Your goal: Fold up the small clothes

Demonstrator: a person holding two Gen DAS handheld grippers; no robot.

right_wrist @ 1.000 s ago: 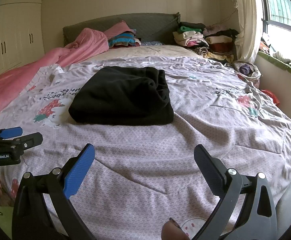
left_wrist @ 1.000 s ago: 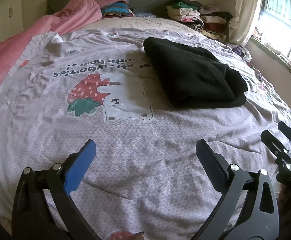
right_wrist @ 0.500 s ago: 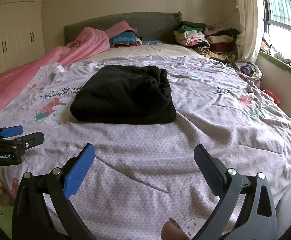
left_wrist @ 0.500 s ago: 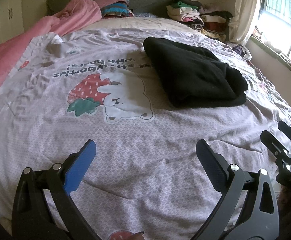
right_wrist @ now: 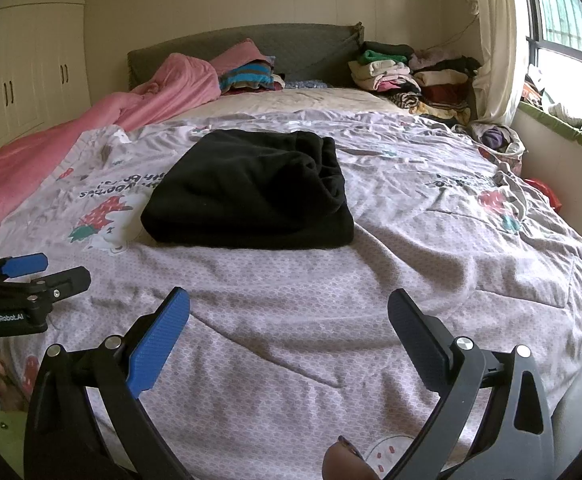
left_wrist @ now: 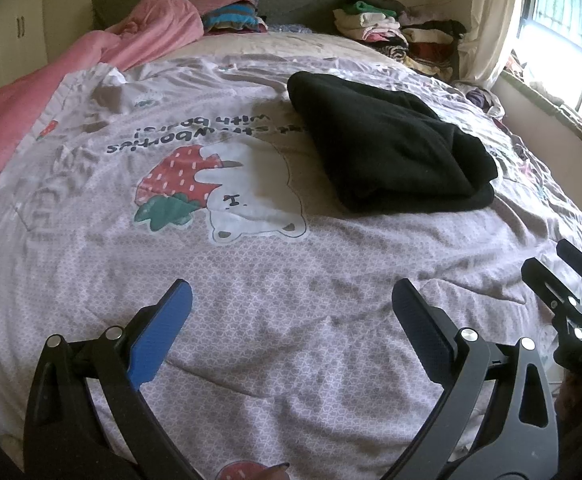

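A black garment [left_wrist: 387, 148] lies folded in a thick rectangle on the lilac bedspread [left_wrist: 251, 280]; it also shows in the right wrist view [right_wrist: 251, 192]. My left gripper [left_wrist: 291, 308] is open and empty, held over the near part of the bed, well short of the garment and to its left. My right gripper [right_wrist: 289, 308] is open and empty, near the bed's front edge, straight in front of the garment. Each gripper shows in the other's view, the right one [left_wrist: 571, 300] and the left one [right_wrist: 31, 276].
A pink blanket [right_wrist: 91, 128] runs along the left side of the bed. Stacks of folded clothes [right_wrist: 411, 76] sit at the headboard's right, striped items [right_wrist: 247, 76] at its middle. A window and sill are on the right, wardrobes [right_wrist: 23, 80] on the left.
Both grippers have drawn back slightly and stay open. The folded garment has not moved.
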